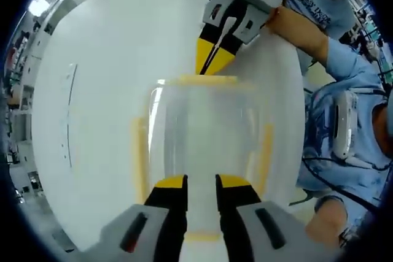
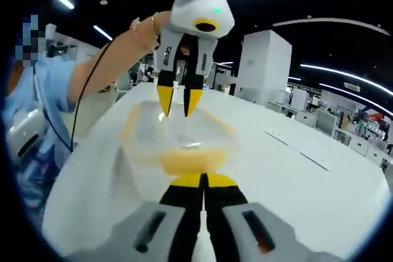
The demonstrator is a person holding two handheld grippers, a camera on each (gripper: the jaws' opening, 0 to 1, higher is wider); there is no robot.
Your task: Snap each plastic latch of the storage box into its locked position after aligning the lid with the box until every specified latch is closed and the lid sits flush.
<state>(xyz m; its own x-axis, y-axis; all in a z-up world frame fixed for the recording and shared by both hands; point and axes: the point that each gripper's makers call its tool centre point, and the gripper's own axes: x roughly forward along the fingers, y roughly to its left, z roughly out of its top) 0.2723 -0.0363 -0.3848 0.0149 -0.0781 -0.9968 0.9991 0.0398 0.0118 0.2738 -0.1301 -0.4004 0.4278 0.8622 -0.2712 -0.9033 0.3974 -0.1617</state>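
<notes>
So here's where I'm at. My left gripper (image 1: pixel 201 183) has its fingers slightly spread, hovering over the near latch (image 1: pixel 202 236) at 6 o'clock on the storage box (image 1: pixel 202 133). The clear lid (image 1: pixel 202 115) looks like it's sitting on the box, pretty well lined up from what I can tell. Side latches (image 1: pixel 140 157) at 9 and 3 o'clock look flat against the walls, but honestly can't swear they're locked. Further out, my right gripper (image 1: pixel 212 65), fingers pressed together, is poking down at the far latch (image 1: pixel 202 80) at 12 o'clock. White bench (image 1: pixel 92 90) underneath. I'd guess the end latches are what's left.
</notes>
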